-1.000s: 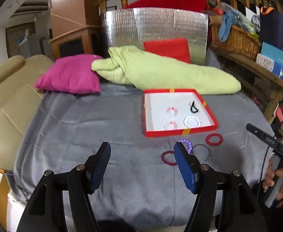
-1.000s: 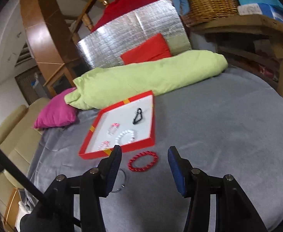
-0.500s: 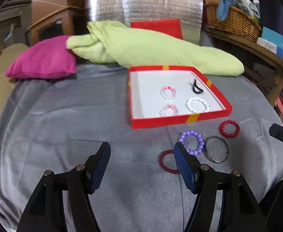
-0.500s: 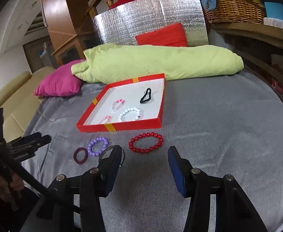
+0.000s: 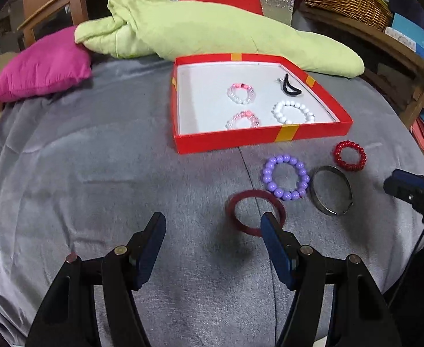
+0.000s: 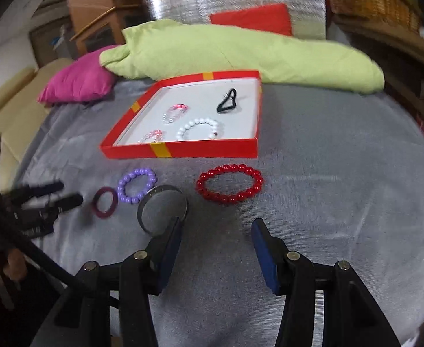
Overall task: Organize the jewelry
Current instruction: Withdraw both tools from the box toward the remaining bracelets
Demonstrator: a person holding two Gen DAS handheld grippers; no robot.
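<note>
The grey blanket [image 5: 96,173] carries a red tray [image 5: 258,138] already holding four pieces. Four bracelets wait outside it; the maroon bangle [image 5: 241,202] lies nearest the spread left gripper [image 5: 212,231], probably next. The right gripper [image 6: 216,231] gapes empty.

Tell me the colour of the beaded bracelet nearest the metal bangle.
Purple bracelet, touching the metal bangle; clearest in the left wrist view.

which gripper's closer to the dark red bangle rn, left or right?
Left. The left gripper has its jaws open right at the dark red bangle, one fingertip overlapping its near edge. The right gripper sits off to the side, nearer the metal bangle and red bead bracelet.
</note>
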